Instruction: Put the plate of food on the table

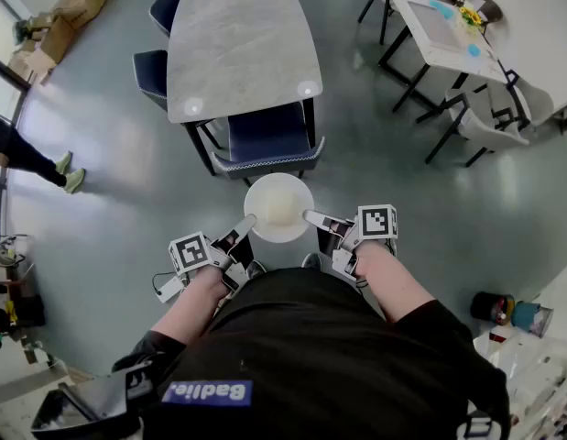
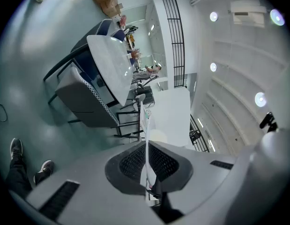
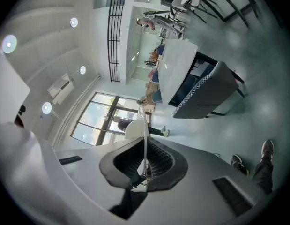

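Nearest the lens is the person's black shirt, with both forearms reaching forward out of it, elbows out and wrists turned inward so the two tools point at each other. The left gripper and the right gripper meet the white plate from opposite sides, each with its jaws pinched nearly together on the thin rim (in both gripper views the plate runs edge-on straight up between the ribbed black pads). A pale mound of food lies in the middle of the plate, between the two sets of fingertips. The plate is held level in the air above the floor, close in front of the person's body and not on any table. Straight ahead of the jaws stands a dark blue chair, pushed in at the near end of a long grey stone-look table, so the chair is between the plate and the tabletop. Two more dark chairs sit along the table's edge on the left gripper's side. Further out on that side a person's legs cross the floor, and cardboard boxes are stacked beyond. Off the right gripper's side are a white table with light chairs, and a couple of cans nearer the person. The floor is smooth, glossy grey and reflects the ceiling lights.
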